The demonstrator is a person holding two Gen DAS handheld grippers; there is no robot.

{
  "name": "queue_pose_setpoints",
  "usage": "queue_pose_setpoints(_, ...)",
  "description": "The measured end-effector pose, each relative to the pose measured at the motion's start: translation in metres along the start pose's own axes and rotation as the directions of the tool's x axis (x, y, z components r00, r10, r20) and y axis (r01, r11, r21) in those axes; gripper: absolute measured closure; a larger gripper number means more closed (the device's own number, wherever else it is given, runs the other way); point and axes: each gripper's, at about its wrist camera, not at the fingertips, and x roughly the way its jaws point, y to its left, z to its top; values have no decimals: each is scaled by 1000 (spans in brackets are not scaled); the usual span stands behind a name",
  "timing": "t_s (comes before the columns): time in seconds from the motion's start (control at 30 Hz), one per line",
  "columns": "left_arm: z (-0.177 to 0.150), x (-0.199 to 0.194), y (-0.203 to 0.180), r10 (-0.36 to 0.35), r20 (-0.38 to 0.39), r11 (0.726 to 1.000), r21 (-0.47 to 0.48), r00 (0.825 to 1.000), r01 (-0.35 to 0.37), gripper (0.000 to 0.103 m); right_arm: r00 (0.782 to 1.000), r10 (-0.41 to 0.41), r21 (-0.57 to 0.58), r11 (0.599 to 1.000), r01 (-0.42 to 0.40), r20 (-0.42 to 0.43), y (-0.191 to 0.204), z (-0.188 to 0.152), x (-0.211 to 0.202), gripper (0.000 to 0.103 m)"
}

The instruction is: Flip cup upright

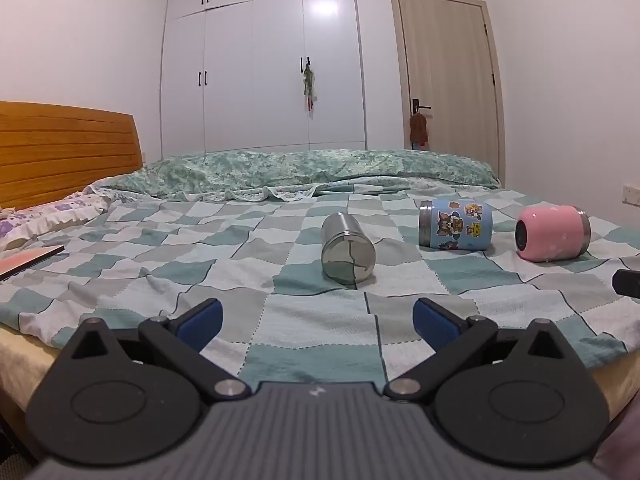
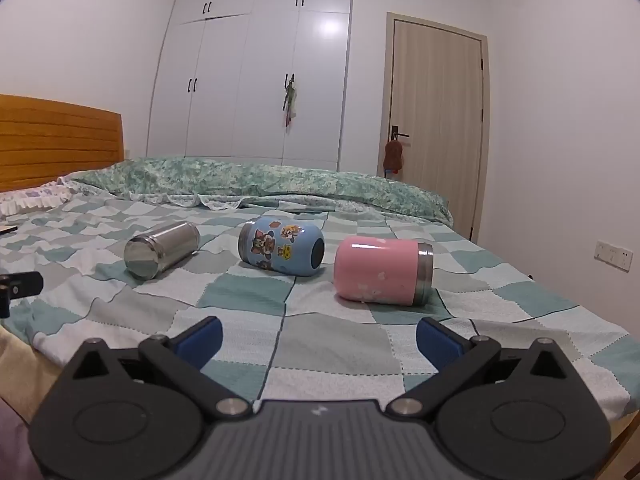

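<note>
Bed (image 1: 280,320) with checked quilt carries three cups, all on their sides, none yet upright. Pink cup (image 2: 382,274) lies just ahead and slightly right of the right gripper (image 2: 318,340), long axis crosswise to the jaws, steel rim rightward. Blue cartoon cup (image 2: 282,250) beyond. Steel cup (image 1: 347,248) straight ahead of the left gripper (image 1: 318,320), base toward it. Both jaws spread wide, empty.

The checked bed (image 2: 320,344) carries steel (image 2: 160,249), blue (image 2: 282,246) and pink (image 2: 380,272) cups lying sideways.
</note>
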Motion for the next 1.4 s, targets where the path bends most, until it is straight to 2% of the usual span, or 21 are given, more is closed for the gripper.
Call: queue_pose_setpoints(1.4, 1, -3, -4, -9, 18, 1000, 10, 1000, 9, 0, 1000, -4, -6, 1000, 4, 15, 1, 2, -3, 0)
